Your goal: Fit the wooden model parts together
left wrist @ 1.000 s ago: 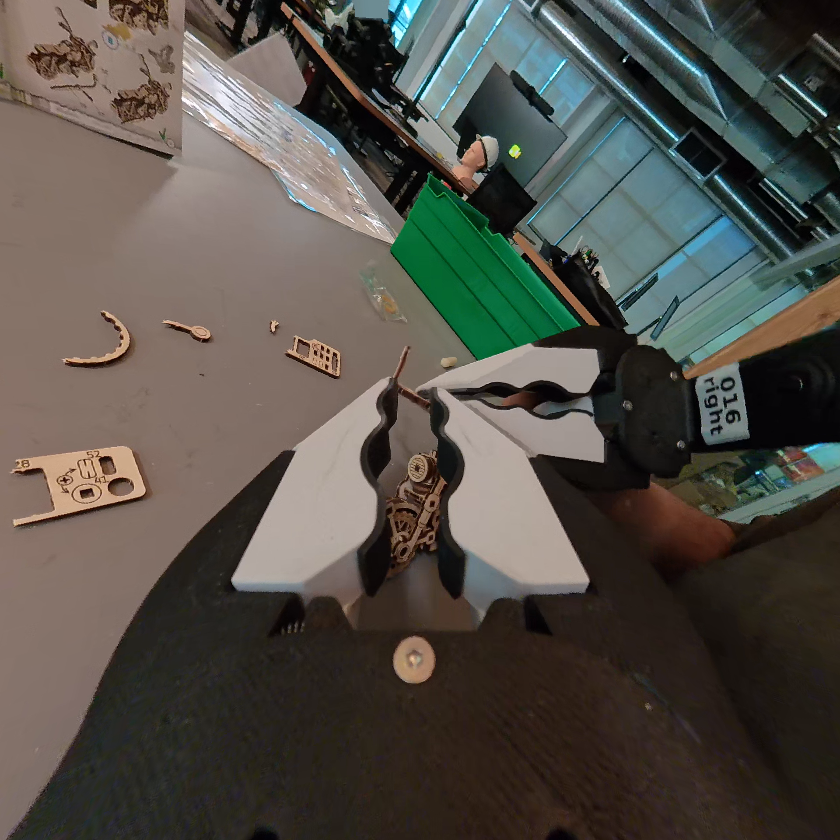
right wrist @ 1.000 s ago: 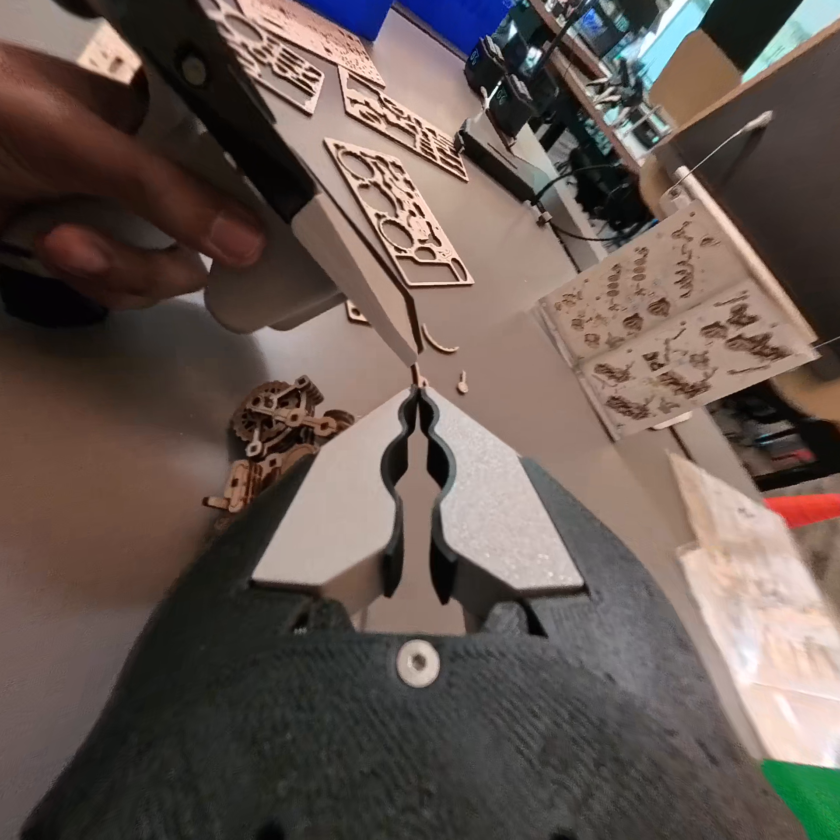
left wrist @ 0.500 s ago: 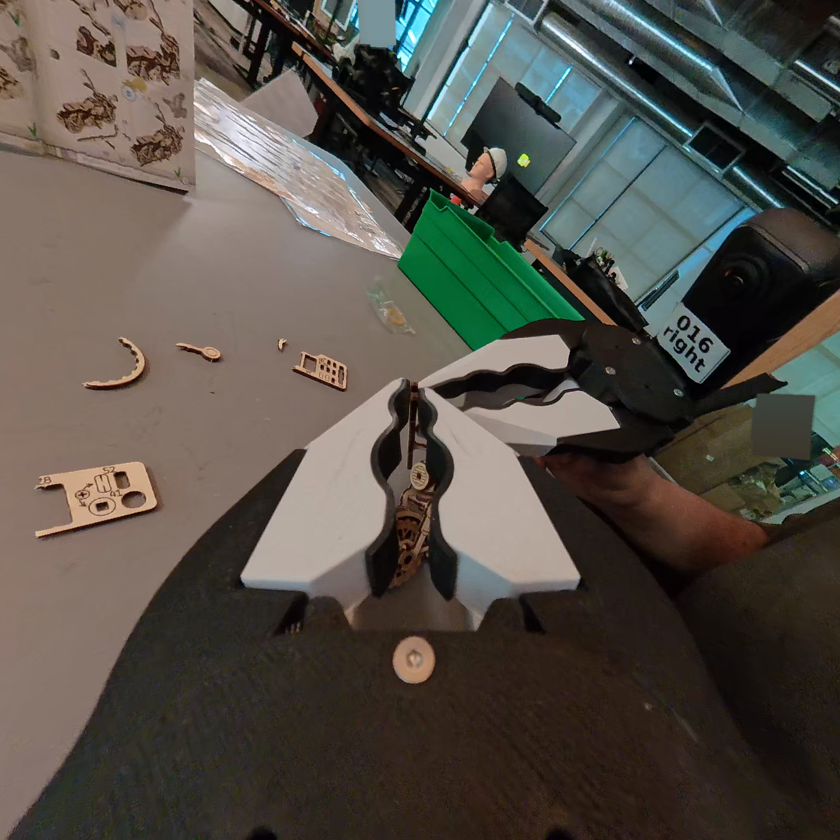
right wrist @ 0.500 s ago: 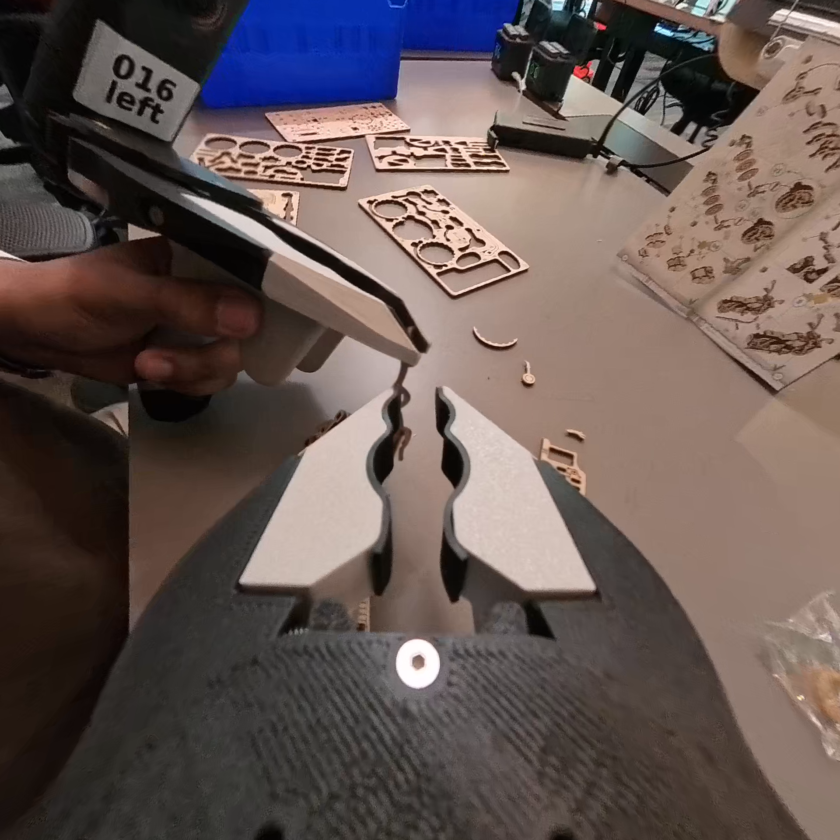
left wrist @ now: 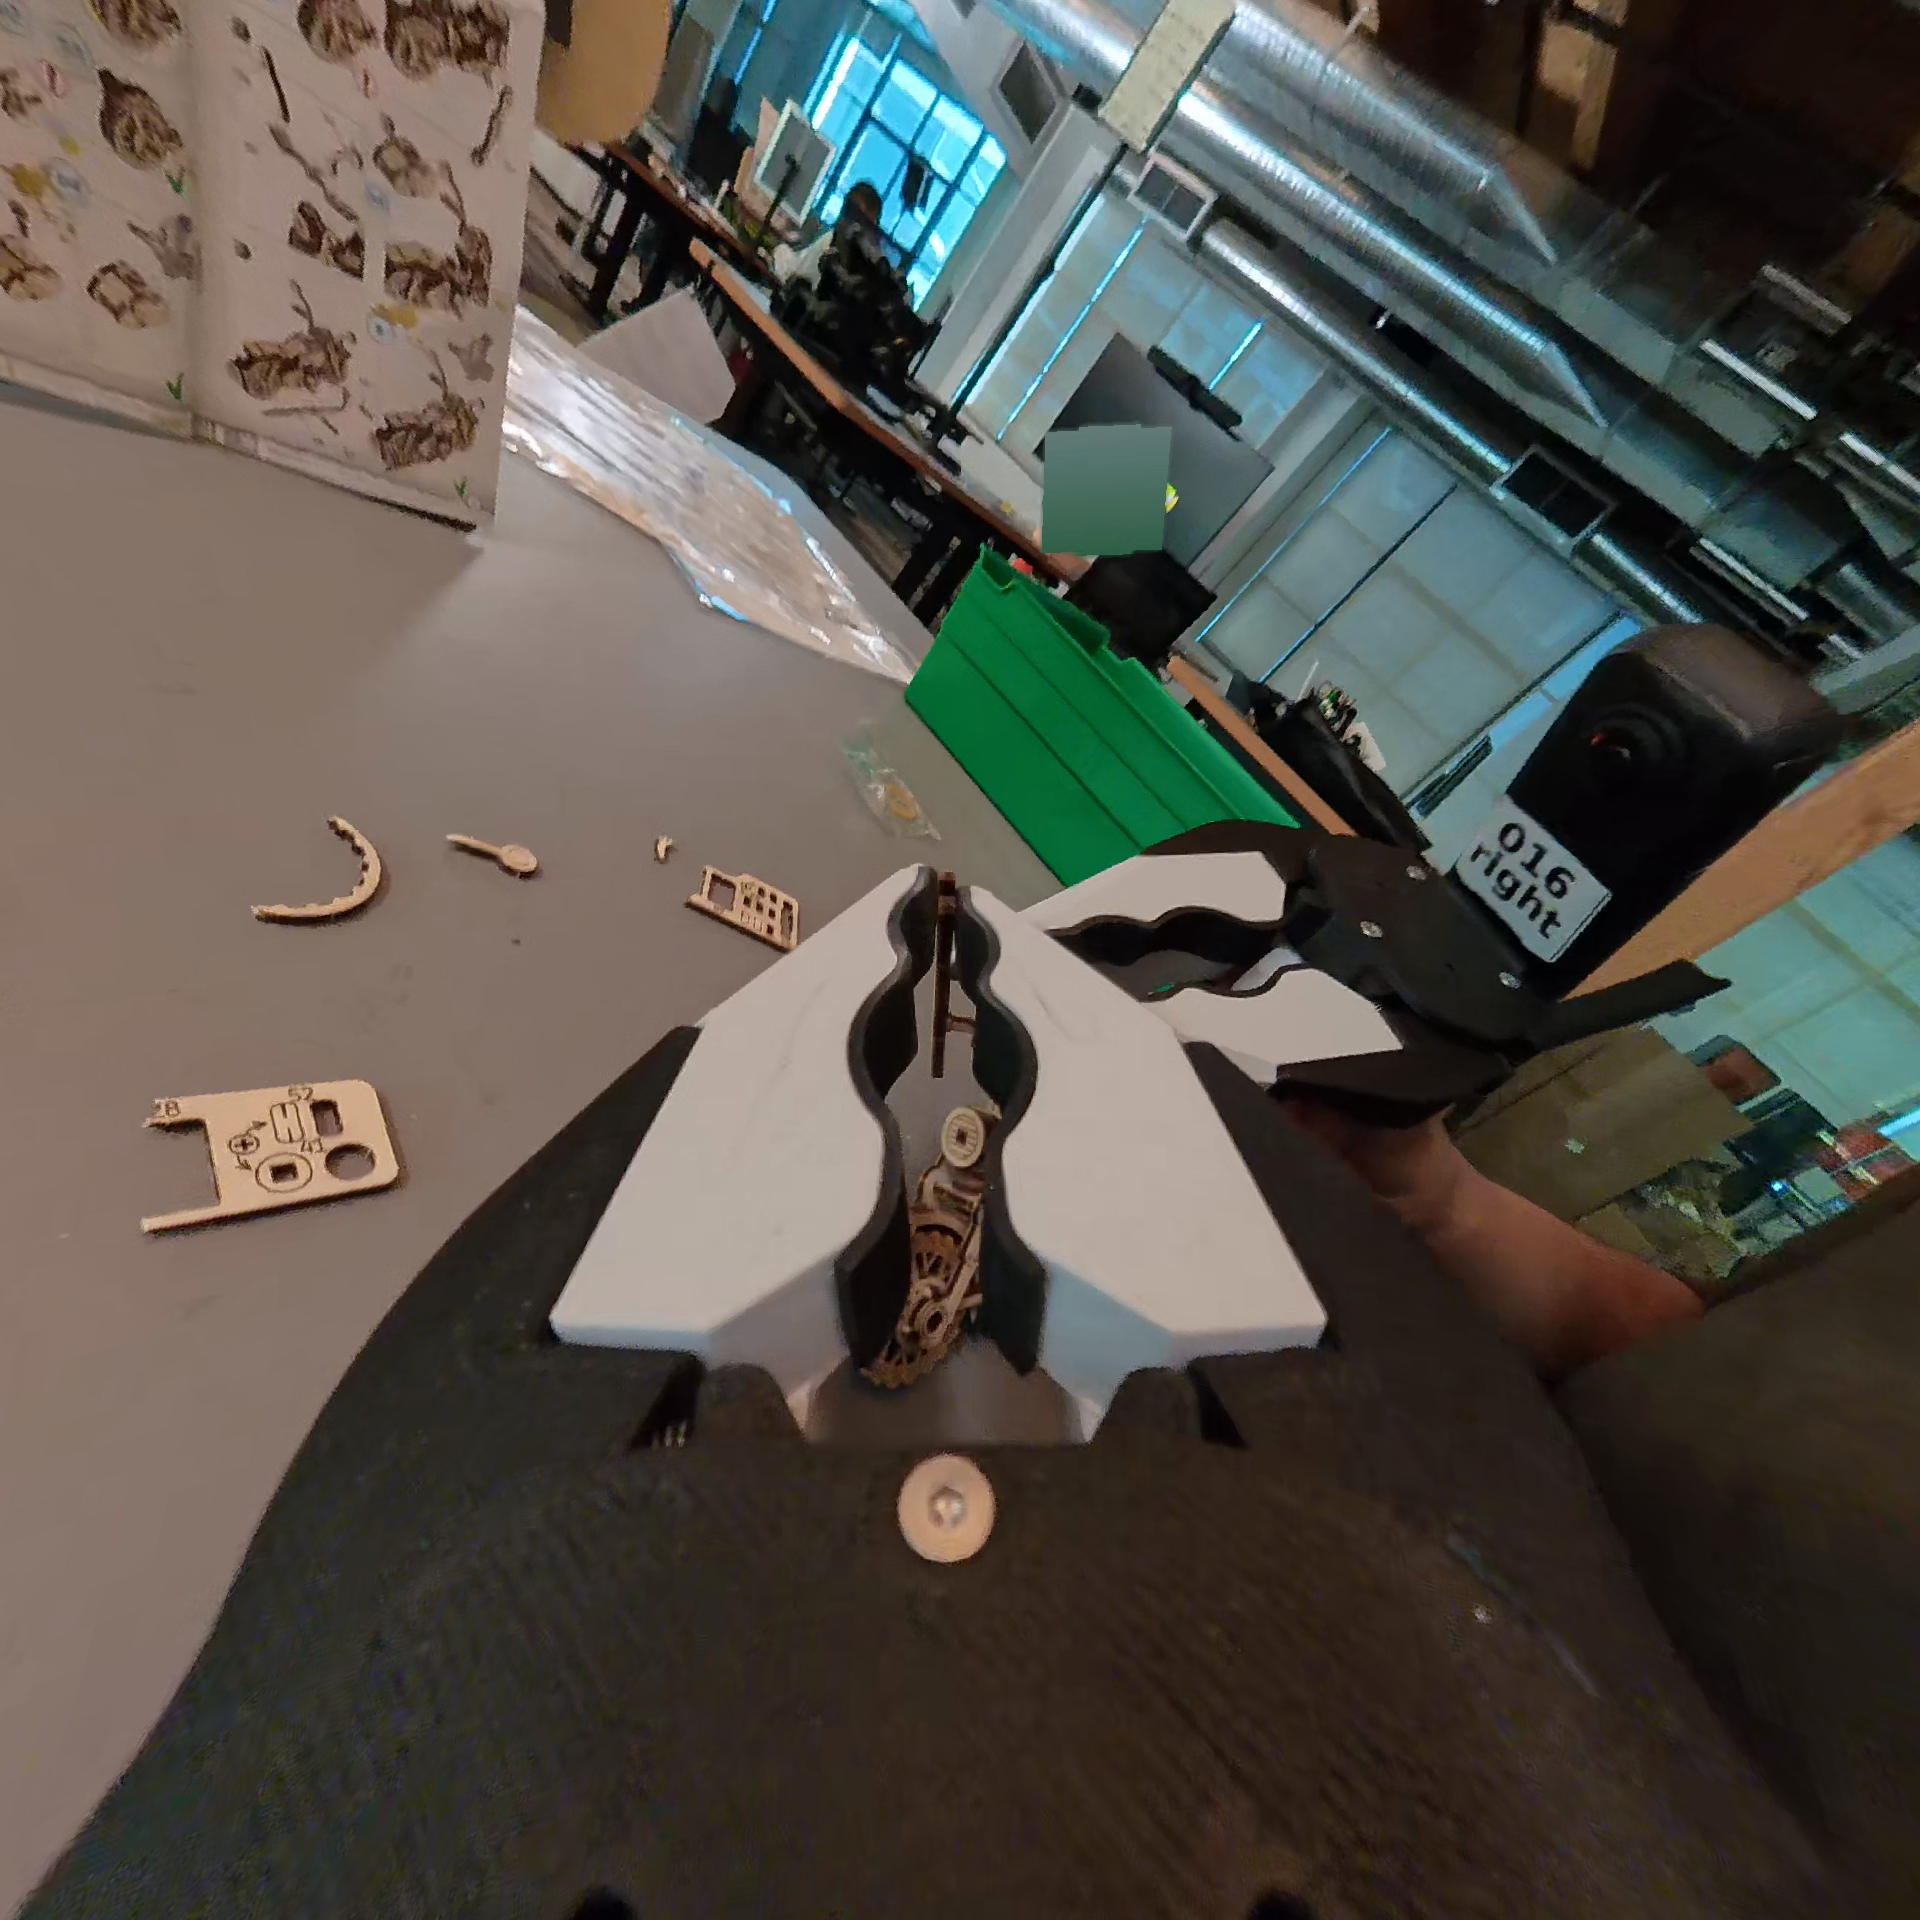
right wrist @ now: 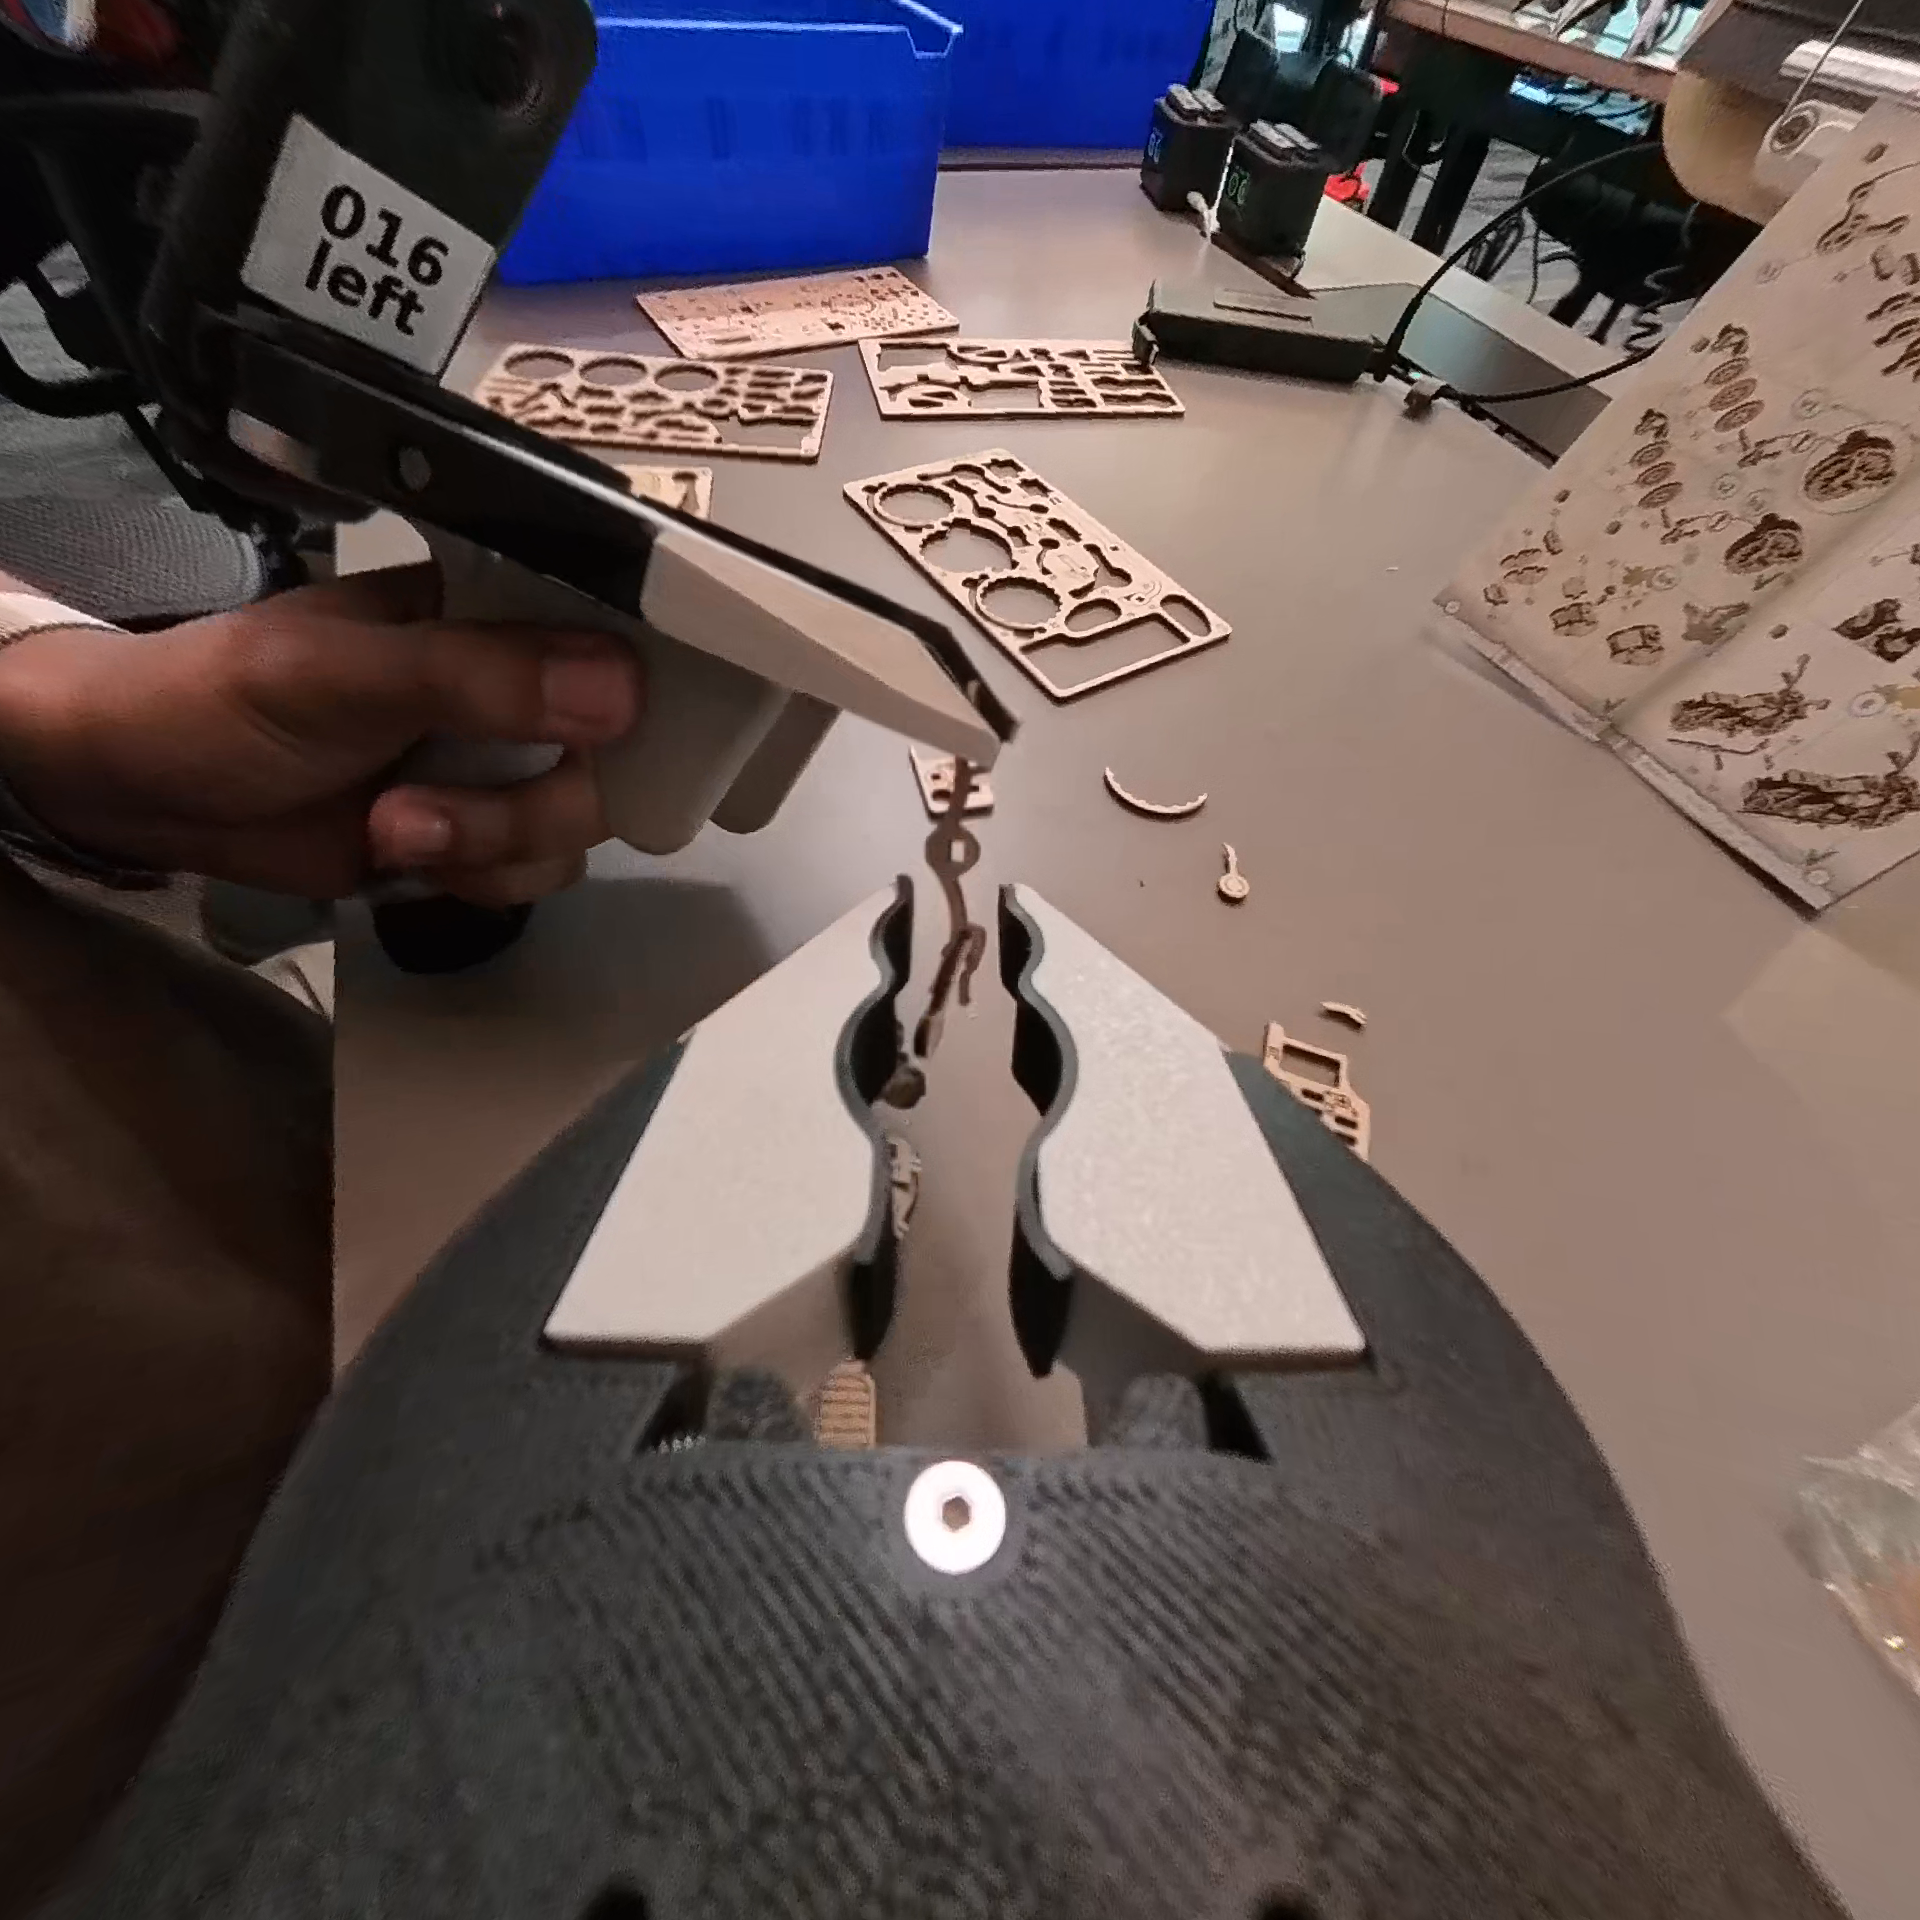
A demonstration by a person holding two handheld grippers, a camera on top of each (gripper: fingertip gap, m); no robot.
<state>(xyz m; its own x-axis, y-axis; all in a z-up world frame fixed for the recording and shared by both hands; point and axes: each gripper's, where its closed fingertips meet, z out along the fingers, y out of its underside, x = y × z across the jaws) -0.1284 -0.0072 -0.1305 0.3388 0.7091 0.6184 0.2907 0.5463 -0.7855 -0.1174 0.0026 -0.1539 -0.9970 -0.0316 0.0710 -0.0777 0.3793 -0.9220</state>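
My left gripper is shut on a thin dark wooden strip, seen edge-on between its tips. In the right wrist view the left gripper holds that strip hanging down above the table. My right gripper is open, its fingers on either side of the strip's lower part without gripping it. It shows open at the right of the left wrist view. The part-built wooden gear model lies on the table under the left gripper.
Loose pieces lie on the grey table: a toothed arc, a key-shaped piece, a small grid piece, a holed plate. Punched wooden sheets, a blue bin, a green bin and an instruction sheet surround them. My left and right fingertips are right by each other.
The right gripper has opened and let go of the strip. The left gripper has shut on the strip and lifted it. Both grippers have risen from the table.
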